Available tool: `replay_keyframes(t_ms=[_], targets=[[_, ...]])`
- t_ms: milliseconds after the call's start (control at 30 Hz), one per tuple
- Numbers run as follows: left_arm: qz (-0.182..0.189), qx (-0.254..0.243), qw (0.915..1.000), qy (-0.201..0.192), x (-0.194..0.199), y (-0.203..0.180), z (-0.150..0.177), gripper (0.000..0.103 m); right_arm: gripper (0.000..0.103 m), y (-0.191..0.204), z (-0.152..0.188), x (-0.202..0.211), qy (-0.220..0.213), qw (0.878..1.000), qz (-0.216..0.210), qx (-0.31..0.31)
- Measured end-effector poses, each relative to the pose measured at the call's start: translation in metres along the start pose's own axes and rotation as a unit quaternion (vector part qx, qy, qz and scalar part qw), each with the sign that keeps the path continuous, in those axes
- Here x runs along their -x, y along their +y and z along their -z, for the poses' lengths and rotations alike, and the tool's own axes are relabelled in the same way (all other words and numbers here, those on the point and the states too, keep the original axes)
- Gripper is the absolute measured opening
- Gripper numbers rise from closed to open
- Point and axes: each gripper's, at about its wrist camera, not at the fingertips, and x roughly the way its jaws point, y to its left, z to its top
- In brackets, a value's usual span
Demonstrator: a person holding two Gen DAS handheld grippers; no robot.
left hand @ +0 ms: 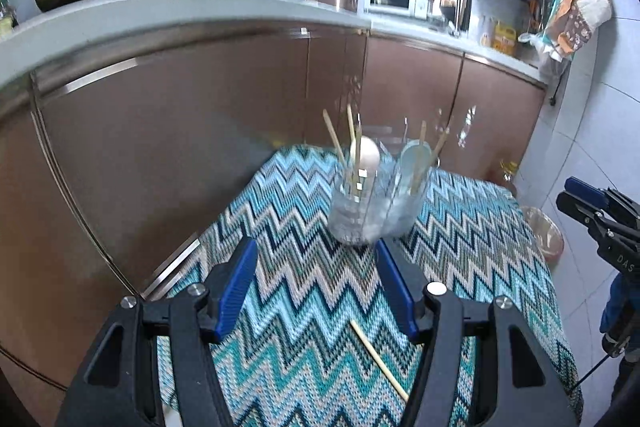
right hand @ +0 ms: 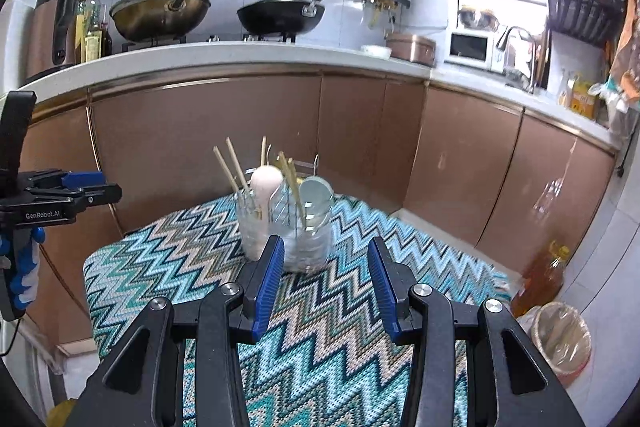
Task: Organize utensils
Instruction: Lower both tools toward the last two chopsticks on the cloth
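Left wrist view: a clear utensil holder (left hand: 372, 203) stands on the zigzag-patterned surface (left hand: 304, 291) just ahead of the left gripper (left hand: 316, 259), with chopsticks (left hand: 334, 139), a white spoon (left hand: 368, 155) and a pale blue spoon (left hand: 414, 159) upright inside. One loose chopstick (left hand: 378, 361) lies flat on the cloth below the gripper, near its right finger. The left gripper's jaws stand apart, empty. The right gripper (right hand: 326, 259) also hangs with jaws apart and empty, the holder ahead and slightly left of it. Brown cabinets (right hand: 248, 131) rise beyond.
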Motion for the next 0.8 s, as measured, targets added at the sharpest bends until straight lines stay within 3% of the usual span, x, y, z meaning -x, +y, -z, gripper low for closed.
replay_keyframes(t_ms=[267,400,633,800], targets=[[0.032,0.022,0.9962,0.078,-0.039,0.009,0.016,0.059,0.043,0.001,0.013,-0.034,0.055,0.998,-0.035,-0.013],[0.059,0.04,0.9903,0.12,-0.061,0.009,0.026,0.059,0.043,0.003,0.021,-0.059,0.107,0.992,-0.066,-0.027],[0.123,0.077,0.9671,0.209,-0.103,0.0,0.045,0.057,0.042,0.025,0.033,-0.104,0.192,0.971,-0.136,-0.038],[0.147,0.111,0.9478,0.26,-0.124,0.001,0.059,0.041,0.033,0.045,0.042,-0.14,0.248,0.952,-0.176,-0.039]])
